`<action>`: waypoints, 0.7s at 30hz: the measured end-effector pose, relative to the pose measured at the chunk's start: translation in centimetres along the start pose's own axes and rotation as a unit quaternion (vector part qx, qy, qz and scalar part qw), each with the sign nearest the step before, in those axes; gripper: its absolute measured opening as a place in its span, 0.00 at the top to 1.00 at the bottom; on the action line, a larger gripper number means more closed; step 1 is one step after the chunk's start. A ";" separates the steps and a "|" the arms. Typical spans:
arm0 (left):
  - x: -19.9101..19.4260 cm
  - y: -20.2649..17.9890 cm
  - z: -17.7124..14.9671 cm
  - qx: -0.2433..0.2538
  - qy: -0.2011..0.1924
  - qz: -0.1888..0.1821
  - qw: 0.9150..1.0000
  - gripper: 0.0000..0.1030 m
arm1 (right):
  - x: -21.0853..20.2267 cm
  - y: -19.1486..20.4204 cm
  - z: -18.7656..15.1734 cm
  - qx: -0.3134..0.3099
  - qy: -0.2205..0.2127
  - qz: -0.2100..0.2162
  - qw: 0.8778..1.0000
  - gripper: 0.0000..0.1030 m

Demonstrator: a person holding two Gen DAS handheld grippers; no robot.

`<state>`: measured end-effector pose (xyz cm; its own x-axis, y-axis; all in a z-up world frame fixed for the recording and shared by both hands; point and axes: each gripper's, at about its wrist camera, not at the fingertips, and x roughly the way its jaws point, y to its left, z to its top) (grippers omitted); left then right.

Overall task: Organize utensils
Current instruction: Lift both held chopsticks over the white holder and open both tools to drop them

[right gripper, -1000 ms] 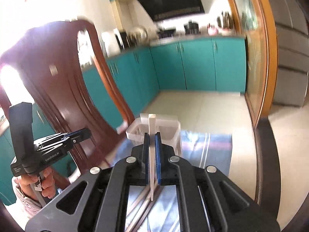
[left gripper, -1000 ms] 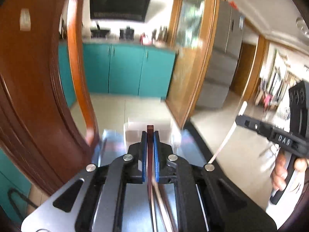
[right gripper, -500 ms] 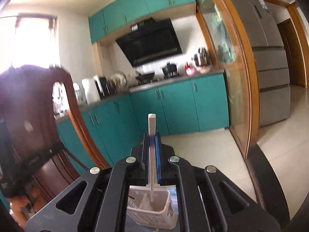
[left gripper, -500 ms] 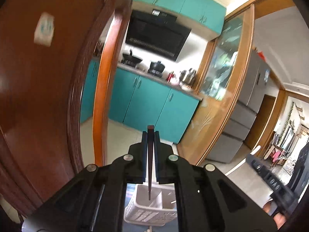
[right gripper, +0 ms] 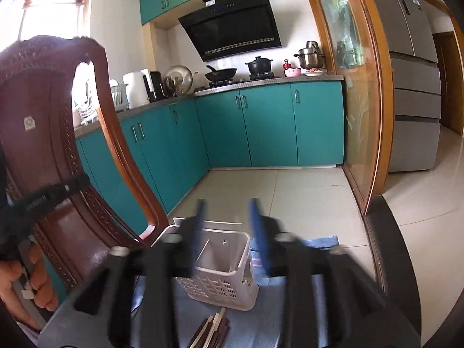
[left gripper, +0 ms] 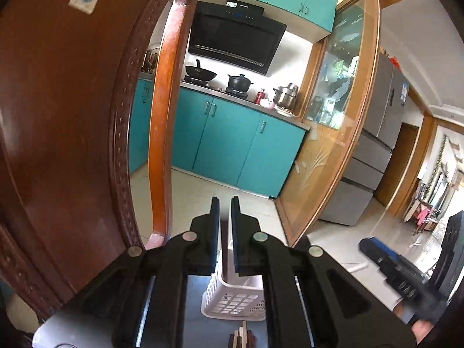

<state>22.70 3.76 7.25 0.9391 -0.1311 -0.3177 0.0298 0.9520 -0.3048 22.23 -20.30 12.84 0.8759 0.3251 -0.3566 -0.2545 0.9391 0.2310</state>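
Both of your grippers hang empty above the white basket. From the left wrist, your left gripper (left gripper: 225, 211) stands slightly parted, the basket (left gripper: 235, 301) directly below and the chopsticks (left gripper: 242, 336) nearer you, pointing away. From the right wrist, your right gripper (right gripper: 229, 220) is spread wide, blurred; the basket (right gripper: 220, 275) sits below, the chopsticks (right gripper: 213, 332) closer in, angled toward it.

white perforated basket (right gripper: 220, 272), perhaps striped blue cloth (right gripper: 322, 242)

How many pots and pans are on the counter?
3: a black wok on the stove's left, a black pot to its right, and a steel pot farthest right. Others may be hidden.
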 end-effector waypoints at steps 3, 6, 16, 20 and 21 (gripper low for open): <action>-1.0 0.2 -0.4 0.013 -0.017 -0.021 1.000 0.93 | -2.3 -1.4 0.4 0.007 -0.025 0.009 1.000 0.59; -2.2 0.1 -0.8 0.031 -0.040 -0.049 0.997 0.79 | -3.7 -2.8 0.0 0.011 -0.039 0.030 0.999 0.59; 0.1 -3.5 -6.1 0.159 0.108 -0.113 0.975 0.72 | 2.8 -2.4 -7.1 -0.067 0.184 0.050 0.979 0.59; 2.2 -3.6 -6.9 0.159 0.139 -0.072 0.975 0.73 | 8.3 0.1 -13.0 -0.086 0.308 0.019 0.947 0.59; 2.6 -3.4 -6.9 0.154 0.144 -0.065 0.975 0.73 | 9.3 0.3 -14.2 -0.086 0.329 0.009 0.941 0.59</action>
<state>22.63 -1.74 1.27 0.7870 -0.2869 -0.5462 0.2859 0.9541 -0.0892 24.48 -15.39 -3.22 0.4423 0.2874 -0.8496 -0.3787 0.9185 0.1136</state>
